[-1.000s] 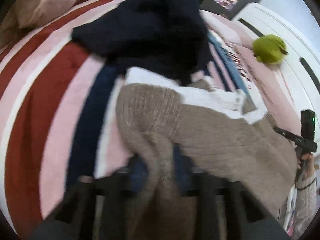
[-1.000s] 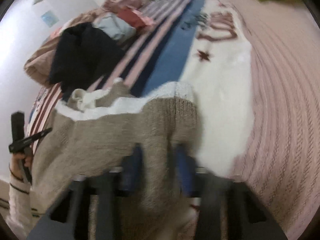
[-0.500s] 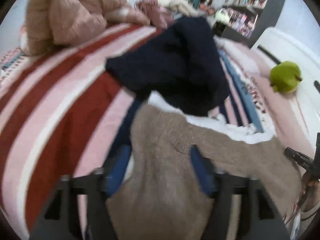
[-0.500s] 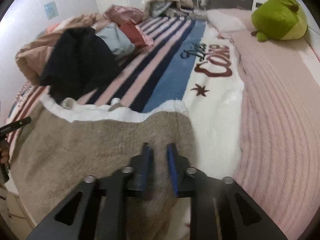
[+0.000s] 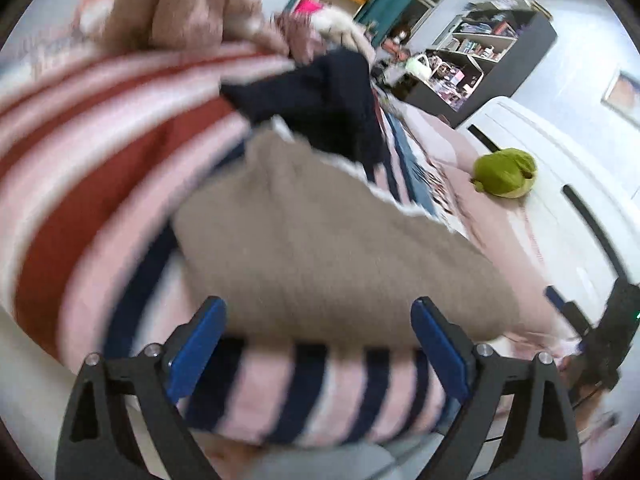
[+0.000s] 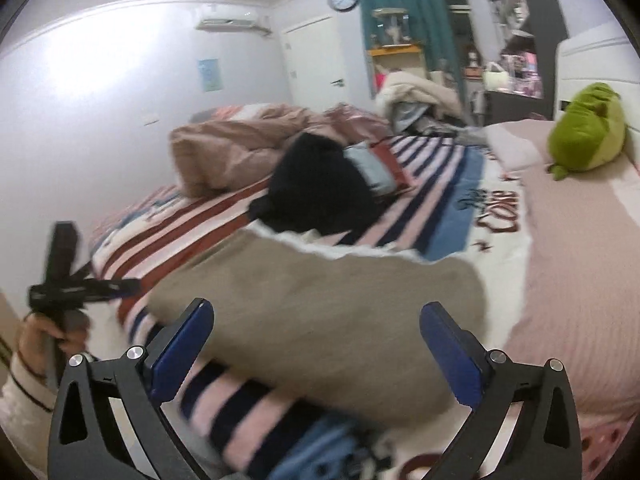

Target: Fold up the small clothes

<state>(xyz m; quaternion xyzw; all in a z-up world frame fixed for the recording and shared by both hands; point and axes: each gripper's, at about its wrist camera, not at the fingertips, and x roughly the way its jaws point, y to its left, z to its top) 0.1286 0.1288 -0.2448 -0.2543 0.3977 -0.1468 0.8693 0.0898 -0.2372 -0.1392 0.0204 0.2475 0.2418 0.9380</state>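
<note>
**Inspector A:** Lying flat on the bed (image 6: 580, 240), the taupe knit garment (image 5: 320, 248) spreads over the striped blanket (image 5: 100, 184). Its near hem runs just beyond the fingertips of both tools; its far edge shows a white trim line, touching the dark navy garment (image 5: 320, 100) heaped behind it.

**Inspector B:** Margins?

**Inspector A:** In the right view, the garment's right edge stops short of the pink ribbed cover (image 6: 576, 272), with a white band of blanket between. Bare cover extends to the green plush toy (image 6: 588, 132), well apart from the work. To the left, red and pink stripes lie uncovered up to a bunched tan quilt (image 6: 224, 152).

**Inspector B:** Tool states?

**Inspector A:** Left hand-held gripper (image 5: 318, 344): jaws spread wide, blue pads (image 5: 196, 344) on either side of the near hem, nothing between them. Right hand-held gripper (image 6: 316, 344): likewise spread wide and holding nothing, above the garment's near right portion.

**Inspector B:** Pose?

**Inspector A:** Both point forward across the bed. The right view shows the person's left hand (image 6: 48, 332) at the bed's left edge, wrapped round the other tool's handle. Both frames are motion-blurred; contact with the cloth cannot be confirmed.
</note>
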